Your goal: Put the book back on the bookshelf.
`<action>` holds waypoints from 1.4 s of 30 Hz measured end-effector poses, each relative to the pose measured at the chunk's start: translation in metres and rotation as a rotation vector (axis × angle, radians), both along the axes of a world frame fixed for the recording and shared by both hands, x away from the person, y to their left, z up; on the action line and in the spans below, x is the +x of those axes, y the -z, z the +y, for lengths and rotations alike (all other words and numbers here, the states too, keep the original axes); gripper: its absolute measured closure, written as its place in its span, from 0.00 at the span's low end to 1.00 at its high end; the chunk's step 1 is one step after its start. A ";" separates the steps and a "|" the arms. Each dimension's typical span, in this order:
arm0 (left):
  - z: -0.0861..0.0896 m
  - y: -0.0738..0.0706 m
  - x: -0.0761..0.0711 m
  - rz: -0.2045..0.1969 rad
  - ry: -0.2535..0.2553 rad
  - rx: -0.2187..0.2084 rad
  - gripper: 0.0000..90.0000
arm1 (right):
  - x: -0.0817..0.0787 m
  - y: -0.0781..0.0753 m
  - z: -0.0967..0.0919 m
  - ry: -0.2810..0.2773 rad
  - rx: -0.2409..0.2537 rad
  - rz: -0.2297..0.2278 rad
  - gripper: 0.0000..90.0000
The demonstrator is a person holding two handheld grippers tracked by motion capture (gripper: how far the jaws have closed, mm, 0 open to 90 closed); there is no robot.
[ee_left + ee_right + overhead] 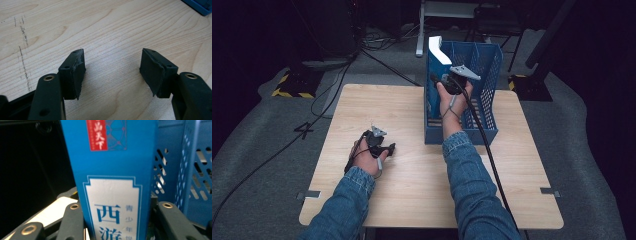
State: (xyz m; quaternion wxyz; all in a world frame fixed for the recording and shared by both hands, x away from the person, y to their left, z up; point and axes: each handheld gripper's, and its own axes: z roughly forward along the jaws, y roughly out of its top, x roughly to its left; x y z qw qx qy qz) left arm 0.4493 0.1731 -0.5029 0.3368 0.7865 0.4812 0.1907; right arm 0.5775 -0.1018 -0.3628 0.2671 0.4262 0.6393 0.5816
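Right hand-held gripper [117,220] clamps blue book [112,170], spine legible up close | basket [489,75] | left hand-held gripper [112,72] wide, over table [112,30]

Your left gripper [384,148] rests low near the worktop's left edge, jaws apart. Your right gripper [451,80], arm stretched toward the far edge, has its jaws clamped.

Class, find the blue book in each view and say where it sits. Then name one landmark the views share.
High view: the book stands top centre, at the left end of the blue rack, held by the right gripper.
Left gripper view: not in it.
Right gripper view: the book's spine runs up the centre.
Shared landmark: the rack.
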 end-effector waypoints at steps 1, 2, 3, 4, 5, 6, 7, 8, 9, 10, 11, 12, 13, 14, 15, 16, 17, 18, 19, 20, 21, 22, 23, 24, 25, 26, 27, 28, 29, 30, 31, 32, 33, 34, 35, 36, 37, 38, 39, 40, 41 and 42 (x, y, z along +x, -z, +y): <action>0.000 0.000 0.000 0.000 0.000 0.000 0.41 | 0.000 0.001 0.000 0.002 -0.003 0.001 0.66; 0.000 0.000 0.000 -0.001 -0.001 -0.001 0.41 | 0.000 0.002 0.001 0.001 -0.005 0.002 0.66; 0.000 0.000 0.000 0.000 -0.001 -0.001 0.41 | 0.000 0.003 0.002 0.003 -0.012 0.005 0.66; 0.000 0.000 0.000 0.000 -0.001 -0.001 0.41 | 0.001 0.003 0.002 0.003 -0.023 0.002 0.66; 0.000 0.000 0.000 0.000 -0.001 -0.001 0.41 | 0.001 0.003 0.003 0.004 -0.031 0.001 0.66; -0.001 0.000 0.000 0.000 0.001 0.000 0.41 | 0.001 0.003 0.004 0.004 -0.038 0.003 0.66; -0.001 0.000 0.000 0.000 0.002 0.001 0.41 | 0.001 0.003 0.005 0.008 -0.046 0.004 0.66; -0.001 0.000 0.000 -0.001 0.002 0.001 0.41 | 0.001 0.004 0.006 0.009 -0.050 0.001 0.66; -0.001 0.000 0.000 0.000 0.003 0.001 0.41 | 0.001 0.004 0.006 0.011 -0.055 0.002 0.66; -0.001 0.000 0.000 0.000 0.003 0.002 0.41 | 0.001 0.005 0.006 0.012 -0.058 0.007 0.66; -0.001 0.000 0.000 -0.001 0.004 0.002 0.41 | 0.002 0.006 0.006 0.012 -0.060 0.014 0.66; -0.001 0.000 0.000 -0.001 0.003 0.001 0.41 | 0.002 0.008 0.006 0.014 -0.068 0.017 0.66; -0.001 0.000 0.000 -0.001 0.003 0.000 0.41 | 0.002 0.009 0.006 0.014 -0.067 0.023 0.66; -0.001 0.000 0.000 -0.002 0.002 0.000 0.41 | 0.003 0.011 0.006 0.016 -0.070 0.030 0.66; -0.001 0.000 0.000 -0.002 0.002 0.000 0.41 | 0.003 0.011 0.006 0.016 -0.070 0.030 0.66; -0.001 0.000 0.000 -0.002 0.003 0.001 0.41 | 0.004 0.015 0.007 0.016 -0.071 0.037 0.66; -0.001 0.000 0.000 -0.002 0.003 0.001 0.41 | 0.004 0.015 0.007 0.016 -0.071 0.037 0.66; -0.002 0.000 -0.001 -0.001 0.003 0.001 0.41 | 0.004 0.016 0.007 0.019 -0.072 0.042 0.66; -0.002 0.000 -0.001 -0.002 0.002 0.000 0.41 | 0.004 0.016 0.007 0.017 -0.075 0.040 0.66; -0.002 0.000 -0.001 -0.002 0.002 0.000 0.41 | 0.005 0.017 0.007 0.020 -0.082 0.042 0.66; -0.002 0.000 0.000 -0.002 0.003 -0.001 0.41 | 0.005 0.019 0.007 0.022 -0.089 0.050 0.66; -0.002 0.000 -0.001 -0.002 0.003 -0.001 0.41 | 0.005 0.021 0.007 0.022 -0.094 0.058 0.66; -0.002 0.000 -0.001 -0.003 0.004 0.001 0.41 | 0.005 0.023 0.007 0.020 -0.084 0.050 0.66; -0.002 0.000 -0.001 -0.003 0.004 0.001 0.41 | 0.005 0.023 0.007 0.020 -0.084 0.050 0.66; -0.002 0.000 -0.001 -0.002 0.004 0.002 0.41 | 0.004 0.023 0.007 0.025 -0.091 0.048 0.66; -0.002 0.000 -0.001 -0.002 0.005 0.000 0.41 | 0.004 0.023 0.007 0.023 -0.096 0.045 0.66; -0.002 0.000 -0.001 -0.002 0.005 -0.001 0.41 | 0.003 0.023 0.007 0.027 -0.101 0.045 0.66; -0.003 0.000 -0.001 -0.002 0.006 -0.001 0.41 | 0.003 0.023 0.007 0.029 -0.108 0.044 0.66; -0.003 0.000 -0.001 -0.002 0.006 -0.001 0.41 | 0.002 0.024 0.007 0.032 -0.109 0.042 0.66; -0.003 0.000 -0.001 -0.002 0.008 0.000 0.41 | 0.001 0.024 0.007 0.036 -0.116 0.041 0.66; -0.002 0.000 -0.001 0.000 0.010 0.001 0.41 | 0.000 0.025 0.007 0.038 -0.125 0.037 0.66; -0.003 0.000 -0.001 -0.002 0.009 0.001 0.41 | -0.001 0.026 0.007 0.044 -0.134 0.035 0.66; -0.003 0.000 -0.001 -0.002 0.011 0.003 0.41 | -0.003 0.028 0.007 0.046 -0.144 0.029 0.66; -0.003 0.000 -0.001 -0.002 0.009 0.003 0.41 | -0.004 0.030 0.006 0.048 -0.141 0.020 0.66; -0.003 0.000 -0.002 -0.001 0.010 0.002 0.41 | -0.005 0.031 0.006 0.050 -0.139 0.012 0.66; -0.003 0.000 -0.002 0.000 0.010 0.001 0.41 | -0.006 0.032 0.005 0.057 -0.136 0.008 0.66; -0.003 0.000 -0.002 0.001 0.010 0.000 0.41 | -0.006 0.032 0.005 0.059 -0.135 0.008 0.66; -0.003 0.000 -0.002 0.001 0.010 0.000 0.41 | -0.005 0.032 0.006 0.060 -0.138 0.007 0.66; -0.003 0.000 -0.002 0.000 0.012 0.001 0.41 | -0.004 0.031 0.006 0.063 -0.142 0.008 0.66; -0.003 0.000 -0.002 0.001 0.013 0.001 0.41 | -0.004 0.031 0.006 0.062 -0.141 0.009 0.66; -0.004 0.000 -0.002 0.001 0.013 0.001 0.41 | -0.003 0.031 0.006 0.061 -0.147 0.010 0.66; -0.004 0.000 -0.002 0.000 0.013 0.001 0.41 | -0.003 0.030 0.006 0.061 -0.152 0.011 0.66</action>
